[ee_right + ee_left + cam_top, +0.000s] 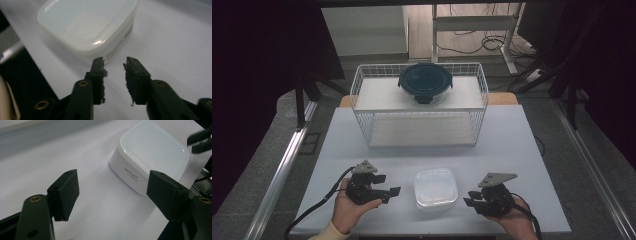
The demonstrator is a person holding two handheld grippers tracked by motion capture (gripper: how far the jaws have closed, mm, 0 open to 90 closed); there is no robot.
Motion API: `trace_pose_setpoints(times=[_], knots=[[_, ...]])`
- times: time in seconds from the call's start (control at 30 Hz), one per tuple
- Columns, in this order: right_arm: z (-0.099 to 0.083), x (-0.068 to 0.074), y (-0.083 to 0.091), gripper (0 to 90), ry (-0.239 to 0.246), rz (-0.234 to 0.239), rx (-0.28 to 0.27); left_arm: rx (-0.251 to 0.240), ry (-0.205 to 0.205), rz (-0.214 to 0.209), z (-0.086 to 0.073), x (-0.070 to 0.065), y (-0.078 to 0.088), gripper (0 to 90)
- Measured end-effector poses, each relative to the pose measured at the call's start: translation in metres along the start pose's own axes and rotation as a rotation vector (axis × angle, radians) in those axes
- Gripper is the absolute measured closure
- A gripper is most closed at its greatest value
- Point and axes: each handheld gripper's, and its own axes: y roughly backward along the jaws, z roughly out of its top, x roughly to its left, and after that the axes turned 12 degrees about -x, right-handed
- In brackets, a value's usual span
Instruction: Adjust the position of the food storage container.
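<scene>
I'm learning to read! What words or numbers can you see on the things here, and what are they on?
Small grey print on the side of the white box: two short lines, too blurred to read.
Label on the box's side in the right gripper view: too blurred to read.
Nothing else has writing.

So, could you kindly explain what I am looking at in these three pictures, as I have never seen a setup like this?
There is no robot here: a person sits at a white table and holds a hand-held two-jaw tool in each hand. The high view looks down from above the person. In it, the left gripper and the right gripper flank a white square lidded container. The other two pictures come from cameras riding on each tool, looking along its black jaws. The left gripper's jaws stand wide apart; the right gripper's jaws are narrowly apart. Nothing lies between either pair, so neither holds anything. Farther back stands a white wire rack, with a round dark-lidded container on top.
</scene>
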Motion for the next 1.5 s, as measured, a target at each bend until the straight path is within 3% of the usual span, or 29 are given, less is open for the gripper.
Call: trace_pose_setpoints(times=[0.17,0.3,0.47,0.73,1.07,1.5], knots=[[-0.005,0.012,-0.015,88.4,0.062,0.049,0.064,0.004,0.004,0.007,0.000,0.001,-0.003,24.3],[-0.003,0.022,-0.026,88.7,0.105,0.073,0.099,0.006,0.015,0.006,0.000,0.001,-0.006,23.8],[0.000,0.024,-0.035,88.8,0.117,0.067,0.114,0.014,0.009,0.015,0.000,0.002,-0.007,23.0],[0.005,0.016,-0.040,88.8,0.080,0.045,0.103,0.018,0.005,0.018,0.000,0.003,-0.006,22.0],[0.021,-0.004,-0.055,88.8,0.043,0.026,0.093,0.014,-0.001,0.028,0.002,0.005,-0.004,21.7],[0.043,-0.011,-0.079,88.8,0.022,0.031,0.084,0.006,-0.005,0.039,0.004,0.008,0.000,21.6]])
